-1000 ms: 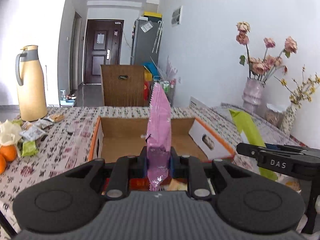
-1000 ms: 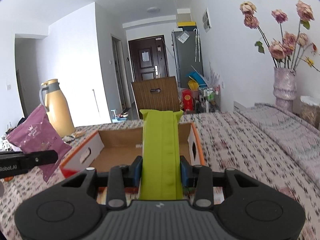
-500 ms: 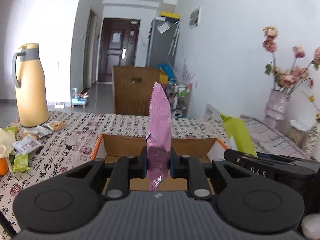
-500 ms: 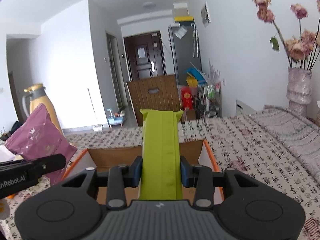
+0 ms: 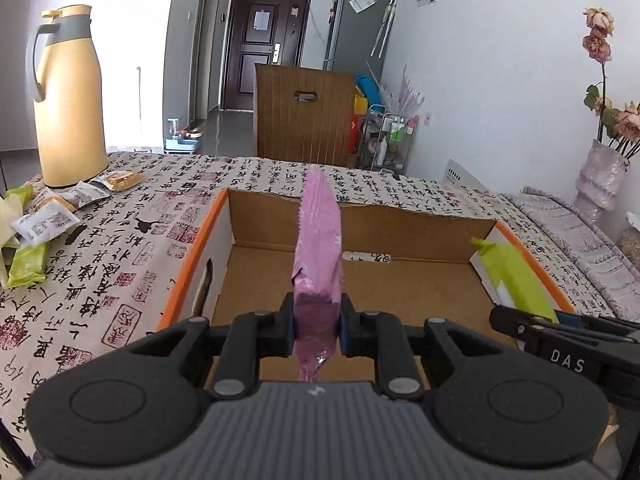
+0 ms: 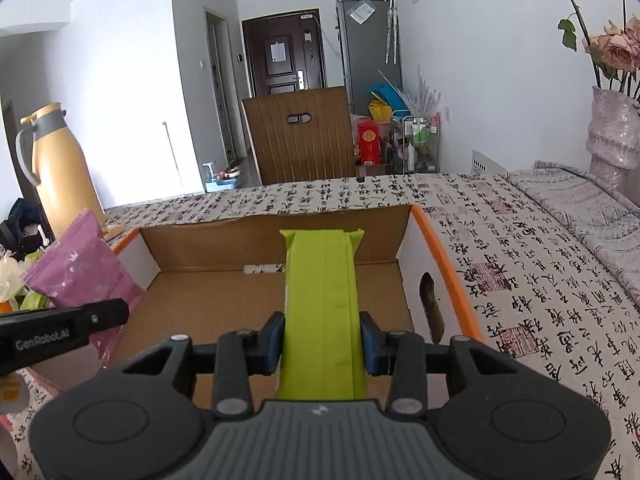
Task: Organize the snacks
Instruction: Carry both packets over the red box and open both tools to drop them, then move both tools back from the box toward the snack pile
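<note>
An open cardboard box with orange-edged walls (image 5: 200, 240) (image 6: 444, 264) stands on the patterned tablecloth, its floor bare. My left gripper (image 5: 317, 324) is shut on a pink snack packet (image 5: 318, 240), held edge-up over the box's near left part. That packet (image 6: 80, 268) also shows at the left of the right wrist view. My right gripper (image 6: 322, 340) holds a flat lime-green packet (image 6: 324, 300) above the box's right half. Its jaws are opening, though the pads still touch the packet's sides. The green packet (image 5: 516, 280) appears by the box's right wall in the left wrist view.
A tall yellow thermos (image 5: 68, 100) and several loose snack packets (image 5: 44, 220) lie left of the box. A vase of dried roses (image 6: 612, 140) and a folded grey cloth (image 6: 580, 208) are on the right. A wooden chair back (image 5: 304, 116) stands beyond the table.
Both grippers have moved forward and down with their packets. The box now fills the lower middle of both views, and the packets hang over its inside.
</note>
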Demonstrator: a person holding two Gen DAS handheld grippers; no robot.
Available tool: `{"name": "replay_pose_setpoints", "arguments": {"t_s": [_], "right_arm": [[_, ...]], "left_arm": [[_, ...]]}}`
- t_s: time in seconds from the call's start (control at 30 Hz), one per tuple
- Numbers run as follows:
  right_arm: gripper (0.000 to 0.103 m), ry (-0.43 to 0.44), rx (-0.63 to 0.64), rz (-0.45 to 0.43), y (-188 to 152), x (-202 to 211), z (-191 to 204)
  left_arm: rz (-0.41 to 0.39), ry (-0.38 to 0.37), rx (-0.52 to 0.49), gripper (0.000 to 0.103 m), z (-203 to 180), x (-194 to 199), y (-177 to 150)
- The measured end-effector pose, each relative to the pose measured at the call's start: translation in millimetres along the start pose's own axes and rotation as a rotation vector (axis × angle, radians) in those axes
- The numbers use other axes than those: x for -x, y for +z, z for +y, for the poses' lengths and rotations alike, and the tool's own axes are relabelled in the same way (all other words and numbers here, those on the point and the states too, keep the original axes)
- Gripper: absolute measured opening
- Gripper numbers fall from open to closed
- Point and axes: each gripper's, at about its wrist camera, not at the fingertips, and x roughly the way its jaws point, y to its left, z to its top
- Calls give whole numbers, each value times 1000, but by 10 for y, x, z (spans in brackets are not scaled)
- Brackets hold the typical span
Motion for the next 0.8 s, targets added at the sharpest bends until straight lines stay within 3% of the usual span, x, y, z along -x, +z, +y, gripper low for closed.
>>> {"name": "replay_pose_setpoints", "arguments": {"t_s": [0.03, 0.07, 0.1, 0.13, 0.17, 0.23, 0.27, 0.3, 0.4, 0.8], "right_arm": [[40, -2, -3, 1, -2, 3, -7], [46, -9, -6, -4, -2, 16, -13], [61, -8, -12, -7, -1, 30, -18], [68, -13, -22, -16, -4, 46, -29], [76, -21, -25, -24, 1, 60, -35], [84, -30, -33, -34, -3, 95, -44], [91, -31, -41, -37, -4, 105, -54], [97, -31, -47, -39, -6, 111, -69], [103, -31, -65, -52, -1, 133, -94], [103, -37, -89, -67, 52, 168, -144]], "left_arm": [[-11, 2, 2, 25, 0, 22, -3], [-25, 9, 4, 29, 2, 50, -5], [-33, 13, 9, 47, -2, 70, 7], [-50, 25, 14, 61, 0, 105, 4], [-68, 35, 15, 67, -4, 137, 6], [-99, 47, 19, 98, -4, 189, 17], [-116, 55, 23, 103, -11, 224, 19], [-134, 60, 30, 103, -17, 255, 22], [-140, 64, 46, 103, -3, 276, 40], [-137, 68, 60, 103, -22, 324, 91]]}}
